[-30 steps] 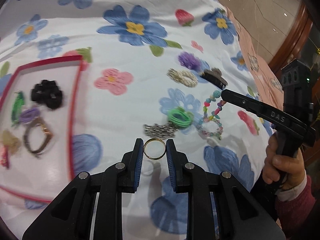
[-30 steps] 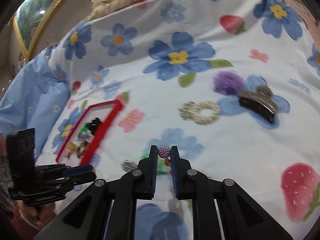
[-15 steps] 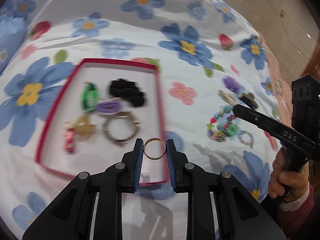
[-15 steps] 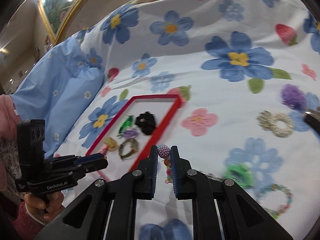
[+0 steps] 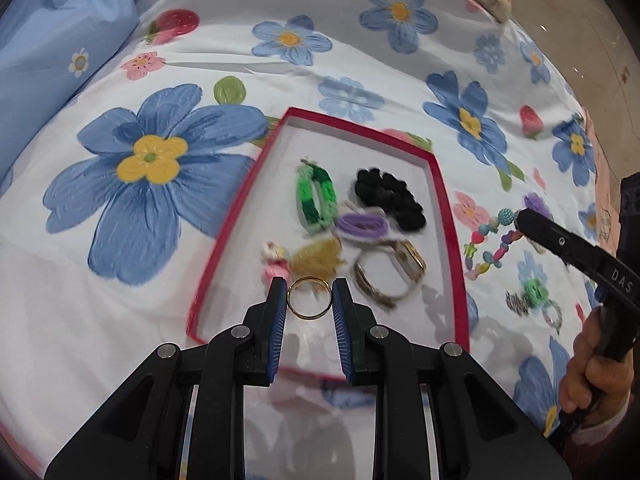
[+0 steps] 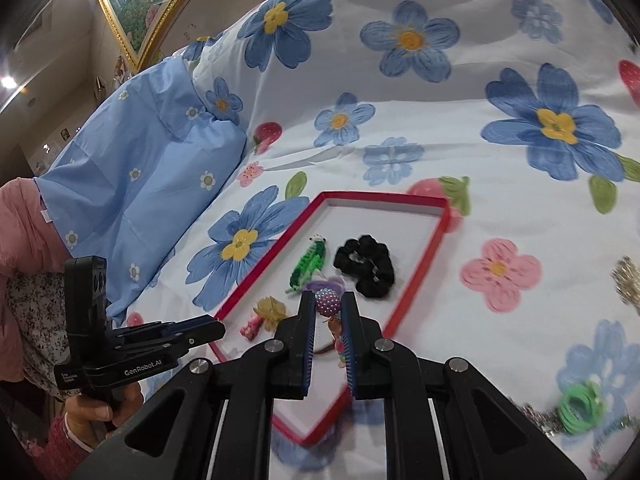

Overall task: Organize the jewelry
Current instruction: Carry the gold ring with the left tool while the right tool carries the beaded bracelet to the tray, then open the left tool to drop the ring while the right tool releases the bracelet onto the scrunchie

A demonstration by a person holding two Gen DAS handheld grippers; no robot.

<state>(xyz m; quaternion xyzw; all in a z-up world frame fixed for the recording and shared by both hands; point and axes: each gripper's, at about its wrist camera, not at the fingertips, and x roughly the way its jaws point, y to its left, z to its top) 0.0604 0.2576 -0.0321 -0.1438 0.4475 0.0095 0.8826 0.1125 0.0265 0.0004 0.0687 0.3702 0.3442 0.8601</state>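
My left gripper (image 5: pixel 310 300) is shut on a gold ring (image 5: pixel 310 314) and holds it above the near part of the red-rimmed tray (image 5: pixel 236 216). The tray holds a green bracelet (image 5: pixel 314 196), a black scrunchie (image 5: pixel 390 198), a purple hair tie (image 5: pixel 362 226), a watch (image 5: pixel 394 272), a gold piece (image 5: pixel 316 258) and a pink charm (image 5: pixel 274 262). My right gripper (image 6: pixel 328 312) is shut on a colourful bead bracelet (image 6: pixel 327 301), held above the tray (image 6: pixel 424 268); the bracelet hangs at the tray's right edge in the left wrist view (image 5: pixel 490 246).
Everything lies on a flowered bedsheet (image 5: pixel 120 280). A green hair tie (image 6: pixel 580 404) and a silver chain (image 6: pixel 538 416) lie right of the tray. A sparkly ring piece (image 6: pixel 628 280) sits at the right edge. A blue pillow (image 6: pixel 136 184) lies at the left.
Both grippers have moved left from the loose jewelry to over the red tray, the left still holding the gold ring and the right still holding the bead bracelet.
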